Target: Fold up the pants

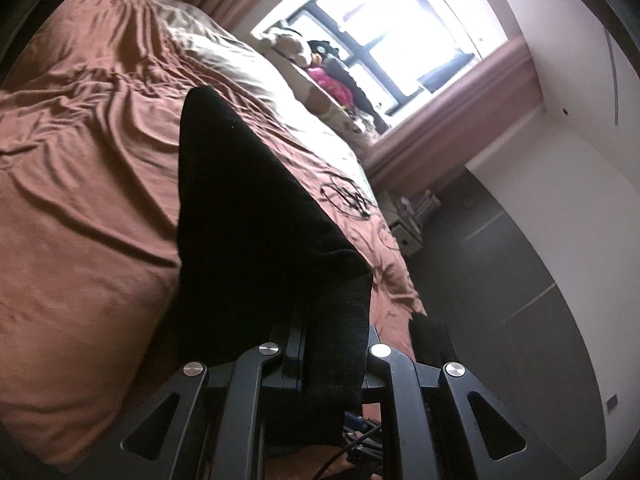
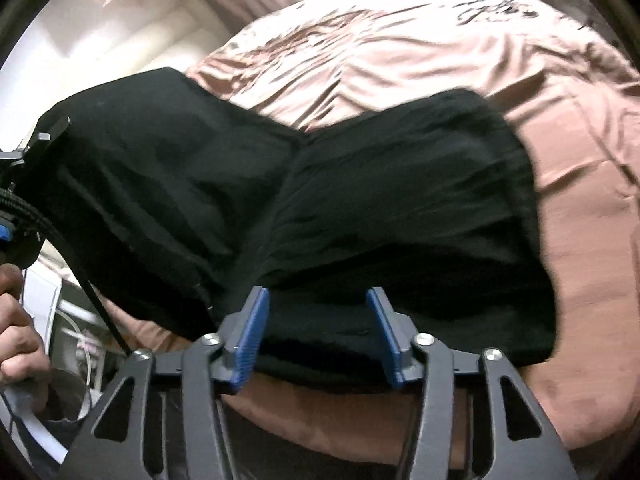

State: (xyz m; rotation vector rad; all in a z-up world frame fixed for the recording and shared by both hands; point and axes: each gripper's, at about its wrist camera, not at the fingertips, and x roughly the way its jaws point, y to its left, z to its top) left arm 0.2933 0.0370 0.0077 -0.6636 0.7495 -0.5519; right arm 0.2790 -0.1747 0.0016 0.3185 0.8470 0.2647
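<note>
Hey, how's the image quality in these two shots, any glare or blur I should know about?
Left wrist view: the window is blown out white, and the black pants show almost no detail. Right wrist view: the bedspread is overexposed at the top, and the pants' edges are motion-blurred. Both views have fisheye bending.

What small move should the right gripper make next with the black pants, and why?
Probably ease forward and shut on the near edge of the black pants. The right gripper is open, with its blue pads apart and the cloth edge between them, while the left gripper already pinches one end lifted off the brown bedsheet.
</note>
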